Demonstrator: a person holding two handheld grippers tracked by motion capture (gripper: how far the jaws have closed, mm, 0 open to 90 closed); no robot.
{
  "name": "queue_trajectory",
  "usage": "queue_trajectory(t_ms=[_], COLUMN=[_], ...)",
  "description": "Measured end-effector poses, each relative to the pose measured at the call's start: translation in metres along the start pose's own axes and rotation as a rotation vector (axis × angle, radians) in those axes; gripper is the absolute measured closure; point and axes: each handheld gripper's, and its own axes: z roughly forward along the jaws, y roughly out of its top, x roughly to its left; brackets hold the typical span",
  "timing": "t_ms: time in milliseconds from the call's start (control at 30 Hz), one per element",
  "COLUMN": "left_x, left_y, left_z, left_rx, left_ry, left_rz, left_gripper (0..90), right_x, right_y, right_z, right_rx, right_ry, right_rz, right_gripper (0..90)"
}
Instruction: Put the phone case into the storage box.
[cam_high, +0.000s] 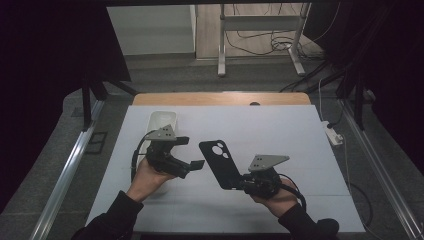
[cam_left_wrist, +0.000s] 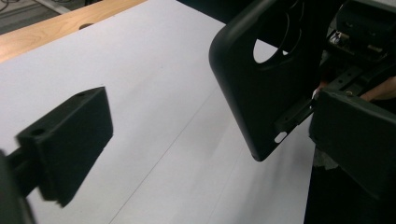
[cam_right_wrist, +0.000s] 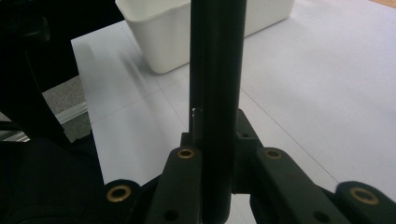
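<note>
A black phone case (cam_high: 219, 161) with round camera cut-outs is held up over the white sheet, tilted, with my right gripper (cam_high: 241, 183) shut on its lower end. In the right gripper view the case (cam_right_wrist: 217, 84) stands edge-on between the jaws of the right gripper (cam_right_wrist: 216, 156). My left gripper (cam_high: 191, 152) hovers just left of the case, open, with nothing between its fingers. In the left gripper view its two black pads (cam_left_wrist: 70, 140) stand wide apart, and the case (cam_left_wrist: 261, 93) hangs ahead at the right.
A white rectangular bin (cam_high: 162, 121) stands on the sheet behind the left gripper, and is also seen as the bin (cam_right_wrist: 187, 32) in the right gripper view. The white sheet (cam_high: 280, 130) covers a wooden table (cam_high: 220, 98). A power strip (cam_high: 332, 132) lies off the right edge.
</note>
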Motion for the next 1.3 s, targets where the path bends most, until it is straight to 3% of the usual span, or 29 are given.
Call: queue_trajectory(t_ms=[67, 133, 267, 533, 967, 1300], left_x=[-0.0001, 0.0002, 0.0023, 0.0016, 0.0047, 0.0071], left_y=[-0.0003, -0.0006, -0.0003, -0.0007, -0.0009, -0.0020], left_z=[-0.0007, -0.0016, -0.0030, -0.0046, -0.0063, -0.0058], left_rx=[-0.007, -0.017, -0.042, -0.064, -0.075, -0.087], left_ry=[-0.001, -0.008, -0.032, -0.087, -0.141, -0.182], left_rz=[0.006, 0.003, -0.047, -0.058, -0.082, -0.114], left_gripper=[4.8, 14.5, 25.4, 50.0, 73.3, 80.9], right_x=[0.0002, 0.0003, 0.0007, 0.0032, 0.0056, 0.0060], right_y=[-0.0001, 0.0000, 0.0003, 0.0013, 0.0020, 0.0021], right_z=[0.0000, -0.0001, -0.0010, -0.0008, 0.0000, 0.0002], right_rx=[-0.002, -0.003, -0.017, -0.040, -0.042, -0.041], right_ry=[0.002, 0.007, 0.023, 0.051, 0.043, 0.037], right_rz=[0.001, 0.005, 0.017, 0.020, 0.002, -0.005], right_gripper=[84.0, 84.1, 84.1, 84.1, 84.1, 84.1])
